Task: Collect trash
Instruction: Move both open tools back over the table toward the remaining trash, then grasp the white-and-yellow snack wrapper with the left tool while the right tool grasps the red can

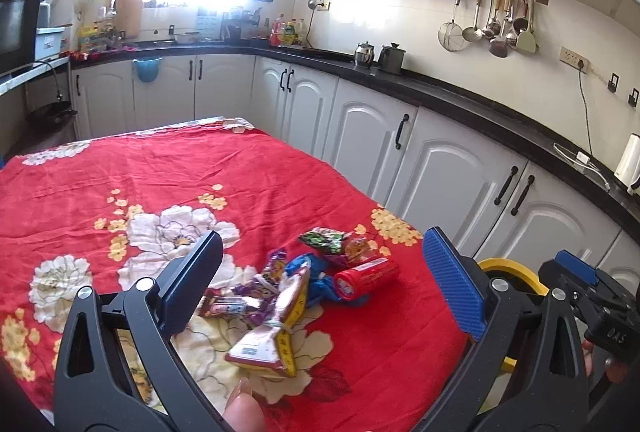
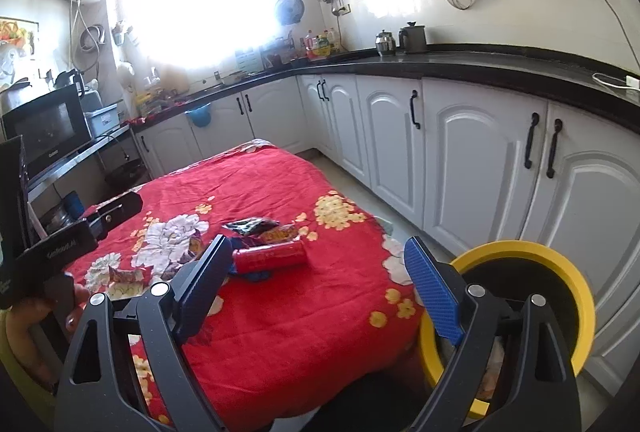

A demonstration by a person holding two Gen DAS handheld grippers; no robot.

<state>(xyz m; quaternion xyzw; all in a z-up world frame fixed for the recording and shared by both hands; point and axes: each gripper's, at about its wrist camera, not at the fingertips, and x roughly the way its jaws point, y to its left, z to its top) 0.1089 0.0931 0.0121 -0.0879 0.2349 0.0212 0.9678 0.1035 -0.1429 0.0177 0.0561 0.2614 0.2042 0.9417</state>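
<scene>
A: Left gripper (image 1: 324,272)?
B: We see it spread wide, holding nothing, above the wrappers (image 1: 272,312) heaped on the red flowered cloth (image 1: 160,184).
A: Right gripper (image 2: 316,288)?
B: Also wide apart, nothing between the fingers.
A: Trash?
B: We count a red can (image 2: 270,256) lying on its side, a dark packet (image 2: 250,226) behind it. The yellow-rimmed bin (image 2: 560,272) sits on the floor beside the table.

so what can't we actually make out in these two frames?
- Bin contents: right wrist view, right gripper frame covers the opening; left wrist view shows only a rim sliver.
- Blue wrapper: left wrist view, mostly buried under the red can and the pink packet.
- Packet and can print: too small, both views.
- Window area: overexposed, both views.
</scene>
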